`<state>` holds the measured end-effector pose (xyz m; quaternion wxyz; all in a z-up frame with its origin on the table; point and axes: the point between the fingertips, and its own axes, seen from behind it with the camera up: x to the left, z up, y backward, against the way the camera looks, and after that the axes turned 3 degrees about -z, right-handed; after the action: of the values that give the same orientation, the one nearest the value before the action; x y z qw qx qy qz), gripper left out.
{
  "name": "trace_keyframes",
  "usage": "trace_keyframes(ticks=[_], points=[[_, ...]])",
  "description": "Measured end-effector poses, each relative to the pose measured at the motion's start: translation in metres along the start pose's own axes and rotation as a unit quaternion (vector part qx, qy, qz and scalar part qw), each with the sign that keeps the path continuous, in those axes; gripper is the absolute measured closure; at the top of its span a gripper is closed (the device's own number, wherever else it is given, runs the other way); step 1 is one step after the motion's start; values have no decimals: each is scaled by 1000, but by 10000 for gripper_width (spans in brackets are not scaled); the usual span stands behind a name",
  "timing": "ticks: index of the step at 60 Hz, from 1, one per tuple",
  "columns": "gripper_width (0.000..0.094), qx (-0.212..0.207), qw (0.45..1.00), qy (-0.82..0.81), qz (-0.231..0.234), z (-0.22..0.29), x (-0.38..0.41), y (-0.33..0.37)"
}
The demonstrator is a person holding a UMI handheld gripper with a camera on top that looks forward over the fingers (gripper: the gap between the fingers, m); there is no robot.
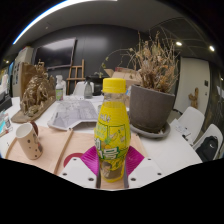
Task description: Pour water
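- Centrally, yellow bottle (112,130) is standing upright at lower centre, between the gripper (112,172) fingers, which are closing on its base.
- Paper cup (29,141) is waiting at lower left.
- Potted plant (152,92) is crowding the upper right; tipping slowly leftward seems advisable.

Bottle (112,135) base hidden behind the gripper (112,172) fingers; contact between pads and bottle impossible to judge. Label print too small to read. Planter (152,105) foot partly covered by the bottle's side. Papers (76,113) on the table (55,150) too small to make out. Cup (30,141) contents out of sight. Background furniture blurred, indistinct.
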<state>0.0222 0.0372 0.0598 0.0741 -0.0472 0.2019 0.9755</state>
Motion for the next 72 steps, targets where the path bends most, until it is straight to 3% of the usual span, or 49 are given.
trace_keyframes(ticks=[14,30,47,64,72], points=[[628,-13,997,71,-28,24,-1,12],[628,-82,950,292,-76,108,33,30],[627,-160,784,589,-112,159,109,42],[628,-136,594,778,-155,142,128,17],[628,-123,548,812,-161,138,134,13]])
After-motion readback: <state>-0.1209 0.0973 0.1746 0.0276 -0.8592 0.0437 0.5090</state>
